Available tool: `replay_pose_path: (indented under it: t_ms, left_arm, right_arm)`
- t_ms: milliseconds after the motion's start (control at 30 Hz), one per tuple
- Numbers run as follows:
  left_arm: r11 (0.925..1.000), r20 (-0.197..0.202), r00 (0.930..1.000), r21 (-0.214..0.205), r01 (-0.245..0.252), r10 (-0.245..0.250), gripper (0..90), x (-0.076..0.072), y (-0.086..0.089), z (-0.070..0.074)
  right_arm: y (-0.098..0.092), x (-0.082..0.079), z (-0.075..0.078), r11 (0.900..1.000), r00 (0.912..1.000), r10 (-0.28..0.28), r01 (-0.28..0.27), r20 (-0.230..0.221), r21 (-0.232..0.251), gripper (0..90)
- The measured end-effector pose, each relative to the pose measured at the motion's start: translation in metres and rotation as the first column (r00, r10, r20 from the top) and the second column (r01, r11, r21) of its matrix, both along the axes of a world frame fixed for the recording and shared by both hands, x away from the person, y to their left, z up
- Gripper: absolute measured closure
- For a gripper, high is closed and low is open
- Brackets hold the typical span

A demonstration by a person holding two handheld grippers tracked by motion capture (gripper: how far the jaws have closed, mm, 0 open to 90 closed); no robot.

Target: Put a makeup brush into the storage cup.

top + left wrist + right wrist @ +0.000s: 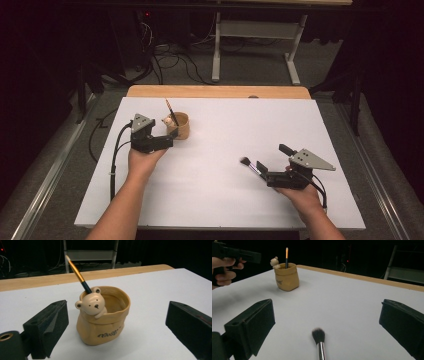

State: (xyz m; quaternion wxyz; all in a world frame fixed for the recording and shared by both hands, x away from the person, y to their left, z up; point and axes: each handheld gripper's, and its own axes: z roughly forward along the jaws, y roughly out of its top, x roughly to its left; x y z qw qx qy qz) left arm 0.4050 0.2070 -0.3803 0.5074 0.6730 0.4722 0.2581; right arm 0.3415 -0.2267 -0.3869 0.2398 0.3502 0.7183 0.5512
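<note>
Left gripper stands wide open, upper left of the high view, just short of the tan bear pot. One slim brush is already in it, leaning. Right gripper, lower right, is open around the second brush: dark soft bristles, shiny metal ferrule, lying on the matte white table. That one is left to pot.

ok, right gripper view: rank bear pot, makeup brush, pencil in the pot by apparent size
1. bear pot, clearly largest.
2. makeup brush, cut off by the frame's bottom edge and nearest the camera, so its rank is unsure.
3. pencil, only a thin part showing above the rim.
</note>
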Motion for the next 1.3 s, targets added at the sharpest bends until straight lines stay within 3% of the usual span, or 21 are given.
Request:
replay_pose_path:
  t_ms: [267,333,667,1067,1300]
  left_arm:
    - [0.9993,0.024,0.999,0.006,0.038,-0.038,0.3,-0.017,-0.007,0.006]
    - [0.9987,0.029,0.9984,-0.009,0.05,-0.049,0.3,-0.022,-0.008,0.006]
    - [0.9967,0.023,0.9965,-0.013,0.08,-0.08,0.3,-0.039,-0.009,0.003]
    - [0.9933,0.061,0.9915,-0.001,0.116,-0.115,0.3,-0.066,-0.008,0.006]
    - [0.9889,0.09,0.985,-0.006,0.149,-0.147,0.3,-0.086,-0.01,0.003]
  right_arm:
    - [-0.001,-0.001,0.001,1.0,1.0,-0.007,0.007,0.005,0.002,1.7]
    - [-0.001,-0.001,0.001,1.0,1.0,-0.009,0.009,0.004,0.004,1.7]
    - [-0.003,-0.002,0.002,0.9999,0.9998,-0.015,0.015,0.016,-0.001,1.6]
    - [-0.007,-0.002,0.002,0.9995,0.9993,-0.033,0.033,0.019,-0.003,1.5]
    - [-0.011,-0.002,0.002,0.9983,0.9981,-0.058,0.058,0.021,-0.001,1.5]
